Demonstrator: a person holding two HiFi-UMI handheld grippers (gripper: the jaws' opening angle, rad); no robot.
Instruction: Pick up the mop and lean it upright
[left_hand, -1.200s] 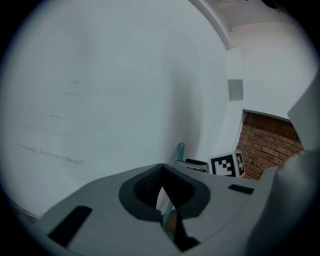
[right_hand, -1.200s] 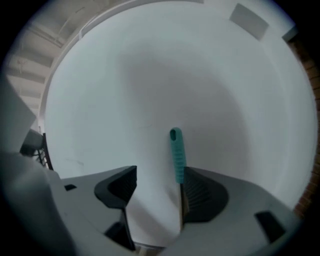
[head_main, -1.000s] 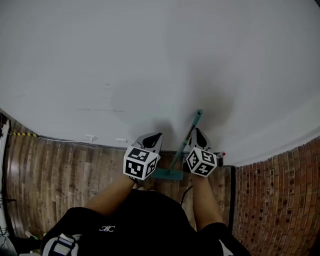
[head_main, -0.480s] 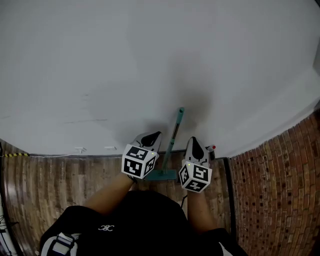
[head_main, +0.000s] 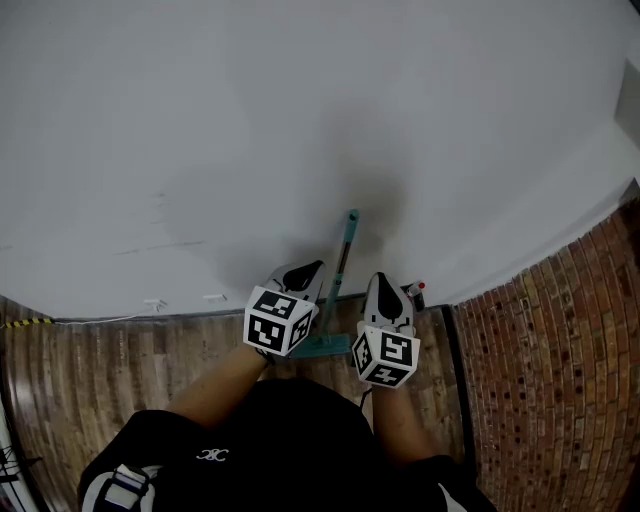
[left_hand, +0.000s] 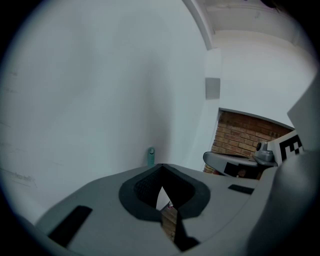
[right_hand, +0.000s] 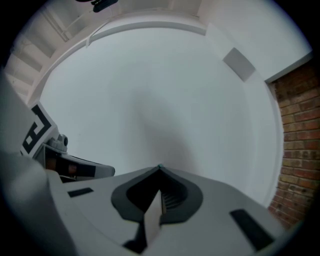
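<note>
Teal mop (head_main: 341, 265) leans upright against the white wall (head_main: 300, 100), head at the wall's foot. Left gripper (head_main: 305, 275) and right gripper (head_main: 385, 290) hover near the wall, jaws together, empty. A nudge could slide the handle sideways and topple it.

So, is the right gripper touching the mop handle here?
Apart. The head view shows a strip of wall between the right gripper and the mop handle; the right gripper view shows its jaws together on nothing.
</note>
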